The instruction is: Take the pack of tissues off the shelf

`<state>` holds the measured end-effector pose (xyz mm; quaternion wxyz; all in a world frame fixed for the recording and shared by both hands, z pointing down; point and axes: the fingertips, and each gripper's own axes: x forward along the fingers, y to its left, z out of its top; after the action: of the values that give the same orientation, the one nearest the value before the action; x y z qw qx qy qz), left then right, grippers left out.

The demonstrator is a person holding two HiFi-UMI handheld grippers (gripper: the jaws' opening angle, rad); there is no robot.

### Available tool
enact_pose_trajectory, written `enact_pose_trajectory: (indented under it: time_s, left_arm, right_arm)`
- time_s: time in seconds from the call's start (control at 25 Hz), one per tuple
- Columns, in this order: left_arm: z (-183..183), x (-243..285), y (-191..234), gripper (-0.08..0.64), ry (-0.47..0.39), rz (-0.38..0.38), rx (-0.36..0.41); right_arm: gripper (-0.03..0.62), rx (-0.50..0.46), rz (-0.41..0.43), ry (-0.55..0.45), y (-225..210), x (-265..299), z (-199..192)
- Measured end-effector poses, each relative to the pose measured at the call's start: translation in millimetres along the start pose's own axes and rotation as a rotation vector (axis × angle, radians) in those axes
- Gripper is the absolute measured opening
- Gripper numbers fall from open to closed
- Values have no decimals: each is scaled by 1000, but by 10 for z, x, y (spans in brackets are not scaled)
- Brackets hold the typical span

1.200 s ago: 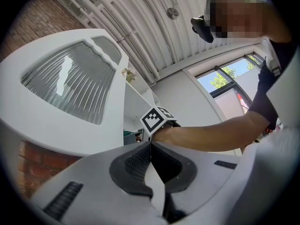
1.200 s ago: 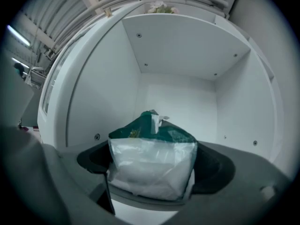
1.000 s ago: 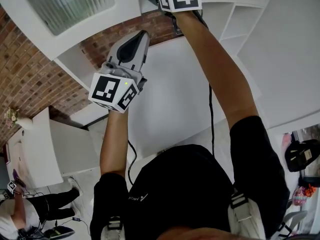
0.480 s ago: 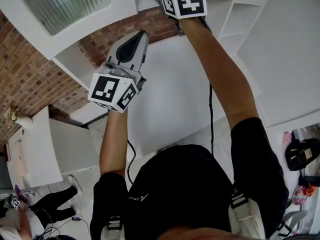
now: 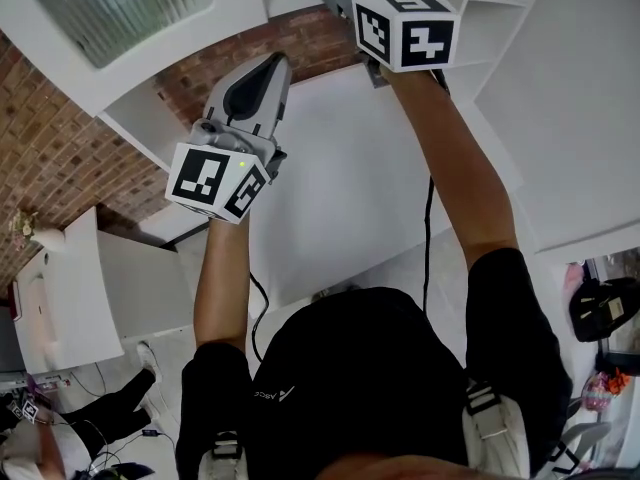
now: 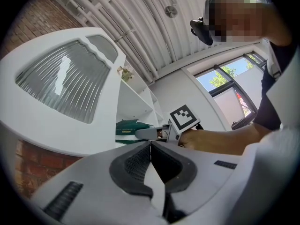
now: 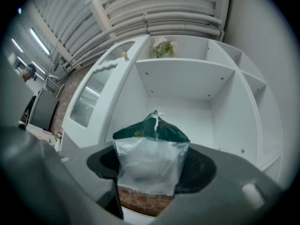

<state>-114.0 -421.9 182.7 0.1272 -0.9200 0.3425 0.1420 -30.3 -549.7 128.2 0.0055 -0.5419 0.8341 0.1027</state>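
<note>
White shelving (image 7: 187,86) fills the room's upper part, set against a red brick wall (image 5: 60,158) under a ribbed white ceiling (image 6: 140,22). A cabinet door with a ribbed glass panel (image 6: 61,86) stands at the shelving's left side. In the right gripper view a small bunch of pale flowers (image 7: 161,46) sits on the top board. A window (image 6: 229,74) with trees behind it shows in the left gripper view. In the bottom left corner of the head view, another person (image 5: 60,418) is down on the floor.

Both of the person's arms are raised toward the shelving. The left gripper (image 6: 151,146) is nearer. Its jaws are pressed together with nothing between them, and it is held short of the shelves, touching nothing.

The right gripper (image 7: 151,170) reaches farther, up to the front edge of an open compartment. Its jaws have just been closing, and its two dark pads (image 7: 101,163) now press on the sides of the pack of tissues (image 7: 150,139). This is a clear plastic bag with a dark green top, standing upright between the pads. In the left gripper view the green pack sits at that compartment's front edge. No view shows whether its underside touches the board.
</note>
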Motion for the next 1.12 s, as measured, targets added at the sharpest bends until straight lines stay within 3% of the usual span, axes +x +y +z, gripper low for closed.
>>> enact_pose_trajectory:
  time_s: [0.36, 0.84, 1.12]
  left_arm:
    - [-25, 14, -145, 0, -5, -3, 20]
    - [-221, -76, -465, 0, -2, 18, -8]
    - [-331, -143, -575, 0, 14, 17, 1]
  right_arm:
    - [313, 14, 62, -97, 88, -695, -16]
    - [310, 40, 137, -160, 255, -1397, -447]
    - [307, 53, 166, -160, 362, -1491, -708]
